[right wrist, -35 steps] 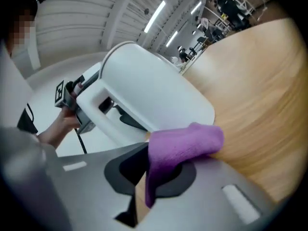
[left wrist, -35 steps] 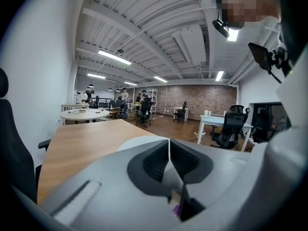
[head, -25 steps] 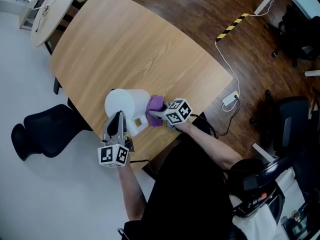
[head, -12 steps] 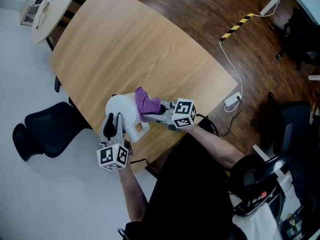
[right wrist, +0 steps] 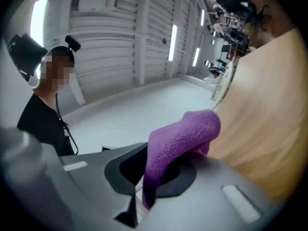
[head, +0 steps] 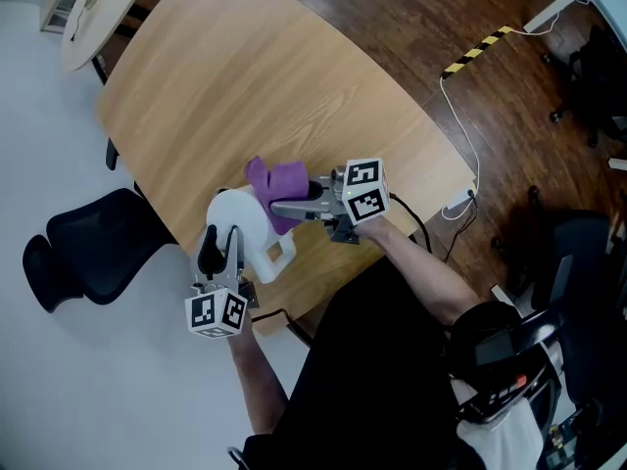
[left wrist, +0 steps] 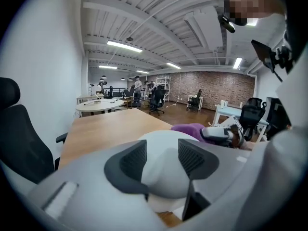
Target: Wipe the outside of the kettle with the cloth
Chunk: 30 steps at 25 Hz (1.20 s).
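Head view: white kettle [head: 247, 225] on the wooden table [head: 274, 76], close to its near edge; body rounded and plain white, with a squarish pale part at its near-right foot; handle side covered by the left gripper [head: 221, 235], so contact cannot be read here; purple cloth [head: 277, 180] bunched against the kettle's far-right shoulder, hiding that edge; right gripper [head: 282, 207] reaching in from the right, clenched on the cloth; table's near rim cut off by the person's dark torso; black chair [head: 88, 253] on the pale floor at left.

Left gripper view: left gripper [left wrist: 161, 161] with jaws apart, having just been opening; kettle [left wrist: 161, 139] a smooth white dome between the pads, neither pad clearly pressing it; kettle's lower half hidden behind the gripper's grey body; cloth [left wrist: 190, 129] a purple lump just right of the dome; right gripper [left wrist: 211, 134] behind it, partly indistinct.

Right gripper view: right gripper [right wrist: 156, 171] closed tight on the cloth [right wrist: 180, 138], a knitted purple fold rising and curling past the jaws; cloth's lower end lost in the dark gap; table [right wrist: 269, 114] a tilted tan slab at the right edge.
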Tool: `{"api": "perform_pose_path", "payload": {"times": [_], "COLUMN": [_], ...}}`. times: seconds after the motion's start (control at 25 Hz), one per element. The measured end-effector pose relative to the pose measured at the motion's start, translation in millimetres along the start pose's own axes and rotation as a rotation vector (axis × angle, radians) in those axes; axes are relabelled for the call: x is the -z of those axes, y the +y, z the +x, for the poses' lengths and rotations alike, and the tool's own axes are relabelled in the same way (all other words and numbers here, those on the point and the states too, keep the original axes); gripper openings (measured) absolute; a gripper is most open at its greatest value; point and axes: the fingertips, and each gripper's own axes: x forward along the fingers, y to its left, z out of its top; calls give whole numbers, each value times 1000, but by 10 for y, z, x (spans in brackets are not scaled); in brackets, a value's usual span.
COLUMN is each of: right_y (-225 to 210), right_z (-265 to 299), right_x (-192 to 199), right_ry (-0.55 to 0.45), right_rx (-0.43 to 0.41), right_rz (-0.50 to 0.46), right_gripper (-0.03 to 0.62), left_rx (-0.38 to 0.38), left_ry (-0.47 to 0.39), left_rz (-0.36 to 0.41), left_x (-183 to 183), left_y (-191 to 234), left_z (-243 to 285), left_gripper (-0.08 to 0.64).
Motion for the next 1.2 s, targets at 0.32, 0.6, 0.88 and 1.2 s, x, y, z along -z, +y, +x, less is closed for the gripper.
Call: {"api": "perform_pose_path", "payload": {"times": [0.32,0.6,0.88,1.2], "right_y": [-793,-1159,81,-924], "right_z": [-126,-274,-20,-18], "right_x": [550,1606,-398,384], "right_ry": [229,578,-16,337], "right_rx": [101,374,-102,84], "right_rz": [156,139,42,244], "right_gripper": [22,23,23,23], "left_rx": [101,383,144,104], "left_ry": [26,82,92,255], "left_rz": [-32,62,52,23], "left_x": [-233,-339,-560,-381], "left_y": [93,355,41,-70], "left_z": [130,394,240,365], "left_gripper": [283,230,321,397]}}
